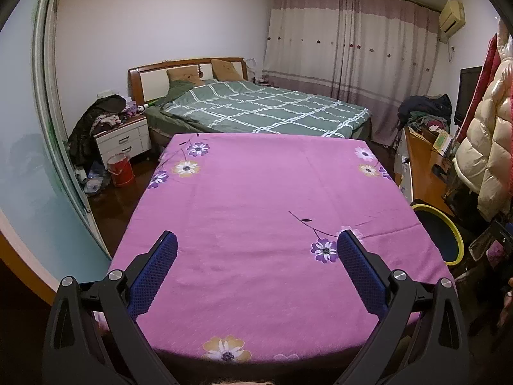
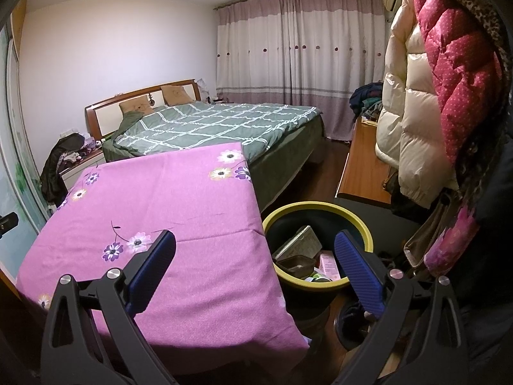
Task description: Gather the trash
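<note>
Trash bin (image 2: 320,284), dark with a yellow rim, stands at lower centre-right of the right wrist view, just beside the table's right edge. Inside: a grey tray (image 2: 303,243), a dark container (image 2: 295,264) and a pink box (image 2: 330,266). Right gripper (image 2: 255,245) spread wide, holding nothing, one finger over the bin. Left gripper (image 1: 257,245) likewise wide and empty above the purple floral tablecloth (image 1: 256,192). Green bed (image 1: 256,109) beyond, upper centre.
</note>
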### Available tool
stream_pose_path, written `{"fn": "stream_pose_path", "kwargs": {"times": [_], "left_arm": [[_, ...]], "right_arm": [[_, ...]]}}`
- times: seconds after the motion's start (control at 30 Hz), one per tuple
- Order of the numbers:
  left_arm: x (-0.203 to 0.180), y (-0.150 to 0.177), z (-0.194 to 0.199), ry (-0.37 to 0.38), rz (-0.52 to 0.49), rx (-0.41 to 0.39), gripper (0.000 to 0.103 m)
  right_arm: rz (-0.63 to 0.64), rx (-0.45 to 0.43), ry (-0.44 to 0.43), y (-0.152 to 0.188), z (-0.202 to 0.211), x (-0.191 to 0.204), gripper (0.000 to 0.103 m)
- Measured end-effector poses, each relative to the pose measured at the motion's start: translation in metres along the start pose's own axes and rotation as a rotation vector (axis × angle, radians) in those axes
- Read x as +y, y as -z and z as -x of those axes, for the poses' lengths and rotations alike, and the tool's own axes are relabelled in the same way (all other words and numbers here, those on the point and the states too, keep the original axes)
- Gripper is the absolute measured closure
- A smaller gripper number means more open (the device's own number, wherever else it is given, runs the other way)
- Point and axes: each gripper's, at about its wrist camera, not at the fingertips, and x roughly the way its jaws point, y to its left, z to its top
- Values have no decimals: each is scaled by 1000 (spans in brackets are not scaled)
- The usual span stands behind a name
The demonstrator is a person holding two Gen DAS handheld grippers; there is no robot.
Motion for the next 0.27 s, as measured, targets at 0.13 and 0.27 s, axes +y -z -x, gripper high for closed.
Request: {"fn": "stream_pose_path", "kwargs": {"times": [0.13,0.27], "left_arm": [[3,-8,-22,-2,6,30,5],[10,-21,-64,-38,-5,57,5]], "right_arm": [[10,7,-32,-7,-11,7,7],[38,43,-115,-20,-43,28,7]]}}
